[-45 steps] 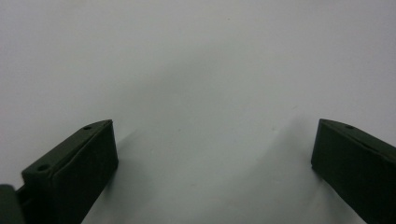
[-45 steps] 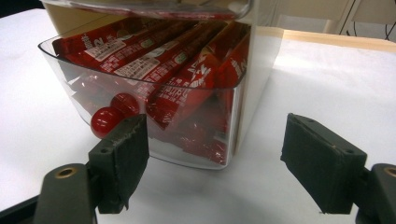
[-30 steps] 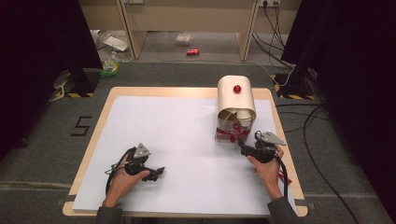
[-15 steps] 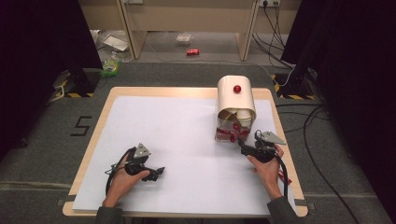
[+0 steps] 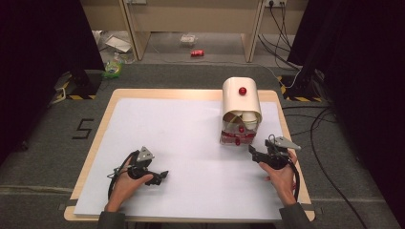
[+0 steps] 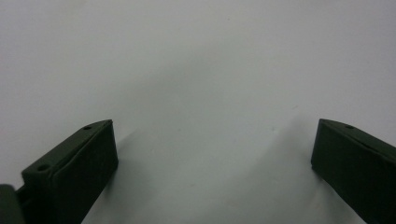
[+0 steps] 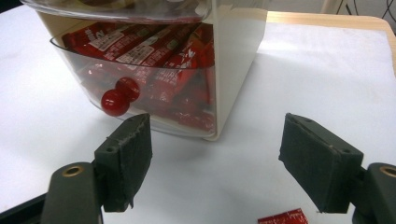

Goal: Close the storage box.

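A cream cabinet (image 5: 241,102) with a rounded top and a red knob (image 5: 242,90) stands at the table's back right. Its clear lower drawer (image 7: 154,70) holds red snack packets (image 7: 140,44) and has a red ball handle (image 7: 114,102). My right gripper (image 5: 254,155) rests just to the right of and in front of the cabinet, open and holding nothing. In the right gripper view the right gripper (image 7: 219,158) faces the drawer front from a short way off. My left gripper (image 5: 161,177) lies at the front left on the white sheet, and the left gripper (image 6: 212,149) is open with nothing between its jaws.
A loose red packet (image 7: 282,218) lies on the table under my right gripper. The white sheet (image 5: 181,143) covers most of the wooden table (image 5: 167,94). Cables and a red can (image 5: 197,53) lie on the floor beyond.
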Action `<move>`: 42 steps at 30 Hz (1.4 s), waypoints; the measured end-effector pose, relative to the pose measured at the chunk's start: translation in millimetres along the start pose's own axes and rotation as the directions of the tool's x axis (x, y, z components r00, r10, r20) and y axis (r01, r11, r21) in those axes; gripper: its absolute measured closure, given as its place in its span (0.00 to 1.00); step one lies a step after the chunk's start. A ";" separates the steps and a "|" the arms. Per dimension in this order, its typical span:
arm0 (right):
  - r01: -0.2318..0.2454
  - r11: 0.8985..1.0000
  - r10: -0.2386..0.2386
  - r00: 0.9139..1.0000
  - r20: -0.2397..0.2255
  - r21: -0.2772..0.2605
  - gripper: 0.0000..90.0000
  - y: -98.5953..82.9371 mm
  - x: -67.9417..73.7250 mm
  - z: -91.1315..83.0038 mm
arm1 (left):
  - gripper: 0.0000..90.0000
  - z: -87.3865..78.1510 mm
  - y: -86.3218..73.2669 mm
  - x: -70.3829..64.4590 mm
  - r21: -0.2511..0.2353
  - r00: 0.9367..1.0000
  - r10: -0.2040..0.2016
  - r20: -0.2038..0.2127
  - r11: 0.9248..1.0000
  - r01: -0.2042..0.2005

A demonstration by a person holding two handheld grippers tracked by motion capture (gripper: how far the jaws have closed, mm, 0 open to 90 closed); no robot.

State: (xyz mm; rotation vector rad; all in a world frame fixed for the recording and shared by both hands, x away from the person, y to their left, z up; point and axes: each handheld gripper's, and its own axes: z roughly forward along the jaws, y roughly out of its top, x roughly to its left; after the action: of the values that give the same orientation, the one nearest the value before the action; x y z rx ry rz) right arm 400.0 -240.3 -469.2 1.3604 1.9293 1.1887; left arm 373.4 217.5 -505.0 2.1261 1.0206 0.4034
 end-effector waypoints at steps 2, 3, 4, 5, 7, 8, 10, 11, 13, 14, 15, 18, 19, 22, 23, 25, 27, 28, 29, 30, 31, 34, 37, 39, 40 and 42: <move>-0.003 1.000 0.003 1.000 -0.002 -0.002 0.29 -0.4 -0.2 -3.5 | 0.00 0.0 0.0 -0.1 -0.001 1.000 0.000 0.000 1.000 0.000; -0.001 1.000 0.001 1.000 -0.004 -0.004 0.29 -0.5 -0.5 -4.2 | 0.00 0.0 0.0 0.0 0.000 1.000 0.000 0.000 1.000 0.000; 0.003 1.000 -0.003 1.000 -0.002 -0.007 0.29 -0.7 -0.8 -5.7 | 0.00 -0.1 0.0 0.0 0.001 1.000 0.000 -0.001 1.000 0.000; 0.002 1.000 -0.002 1.000 0.000 -0.009 0.29 -1.2 -0.9 -7.3 | 0.00 0.0 0.0 0.0 0.000 1.000 0.000 0.000 1.000 0.000; 0.000 1.000 0.000 1.000 -0.002 -0.015 0.29 -1.9 -1.5 -10.1 | 0.00 0.0 0.0 0.0 0.000 1.000 0.000 0.000 1.000 0.000; -0.005 1.000 0.005 1.000 -0.002 -0.016 0.29 -2.3 -1.6 -12.2 | 0.00 0.0 0.0 0.0 0.000 1.000 0.000 0.000 1.000 0.000; -0.004 1.000 0.004 1.000 -0.003 -0.018 0.29 -3.5 -2.4 -16.2 | 0.00 -0.1 0.0 -0.1 0.001 1.000 0.000 -0.001 1.000 0.000; -0.007 1.000 0.007 1.000 -0.003 -0.018 0.29 -4.8 -2.7 -18.1 | 0.00 0.0 0.0 -0.2 0.000 1.000 0.000 -0.001 1.000 0.000; -0.007 1.000 0.007 1.000 -0.005 -0.015 0.29 -7.9 -3.8 -22.0 | 0.00 0.0 0.0 -0.2 0.000 1.000 0.000 -0.001 1.000 0.000; -0.010 1.000 0.010 1.000 -0.004 -0.012 0.29 -9.6 -4.4 -24.1 | 0.00 -0.1 0.0 -0.2 0.001 1.000 0.000 -0.001 1.000 0.000; -0.015 1.000 0.015 1.000 -0.007 -0.010 0.29 -11.2 -4.9 -25.9 | 0.00 -0.1 0.0 -0.1 0.001 1.000 0.001 -0.002 1.000 -0.001; -0.012 1.000 0.012 1.000 -0.009 -0.001 0.29 -15.9 -7.2 -31.6 | 0.00 0.0 0.0 -0.2 0.001 1.000 0.000 -0.001 1.000 0.000; -0.016 1.000 0.016 1.000 -0.011 0.000 0.29 -17.5 -7.5 -33.9 | 0.00 0.0 0.0 -0.2 0.001 1.000 0.000 -0.001 1.000 0.000; -0.014 1.000 0.014 1.000 -0.017 0.003 0.29 -20.4 -8.9 -39.4 | 0.00 0.0 0.0 -0.2 0.000 1.000 0.000 -0.002 1.000 0.000; -0.017 1.000 0.017 1.000 -0.019 0.002 0.29 -21.6 -9.0 -41.4 | 0.00 0.0 0.0 -0.2 0.000 1.000 0.000 -0.001 1.000 0.000; -0.019 1.000 0.019 1.000 -0.022 0.002 0.29 -24.7 -9.1 -46.0 | 0.00 0.0 0.0 -0.2 0.001 1.000 0.000 -0.001 1.000 0.000; -0.023 1.000 0.023 0.999 -0.026 0.008 0.29 -27.7 -9.2 -50.3 | 0.00 0.0 0.0 -0.1 0.000 1.000 0.001 -0.001 1.000 -0.001; -0.021 1.000 0.021 0.999 -0.028 0.007 0.29 -29.4 -9.8 -52.8 | 0.00 0.0 0.0 -0.3 0.000 1.000 0.000 -0.002 1.000 0.000; -0.028 1.000 0.028 0.999 -0.028 0.008 0.29 -30.7 -9.8 -55.3 | 0.00 0.1 0.0 -0.3 -0.001 1.000 0.000 -0.002 1.000 0.000; -0.025 1.000 0.025 0.999 -0.030 0.006 0.29 -31.5 -10.4 -56.9 | 0.00 0.0 0.0 -0.3 0.000 1.000 0.000 -0.002 1.000 0.000; -0.029 1.000 0.029 0.999 -0.030 0.006 0.29 -32.7 -10.4 -59.0 | 0.00 0.0 0.0 -0.2 0.000 1.000 0.000 -0.001 1.000 0.000; -0.028 1.000 0.029 0.999 -0.035 0.011 0.28 -36.6 -11.6 -64.2 | 0.00 0.0 0.0 -0.2 0.000 1.000 0.000 -0.001 1.000 0.000; -0.032 0.999 0.032 0.999 -0.035 0.021 0.28 -40.4 -11.8 -69.5 | 0.00 0.0 0.0 -0.2 0.000 1.000 0.000 -0.002 1.000 0.000; -0.029 0.999 0.030 0.999 -0.037 0.020 0.28 -41.4 -12.1 -71.2 | 0.00 0.0 0.0 -0.2 0.000 1.000 0.000 -0.001 1.000 0.000; -0.034 0.999 0.035 0.999 -0.038 0.027 0.28 -43.7 -12.1 -74.7 | 0.00 0.0 0.0 -0.2 0.000 1.000 0.000 -0.001 1.000 0.000; -0.025 0.999 0.026 0.999 -0.039 0.029 0.28 -45.7 -12.7 -77.4 | 0.00 0.0 0.0 -0.2 0.000 1.000 0.000 -0.002 1.000 0.000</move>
State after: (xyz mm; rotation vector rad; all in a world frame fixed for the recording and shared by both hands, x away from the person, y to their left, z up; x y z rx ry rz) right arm 321.7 -286.2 -471.1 1.3899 1.9688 1.2127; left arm 373.2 217.3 -505.0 2.1259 1.0214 0.4052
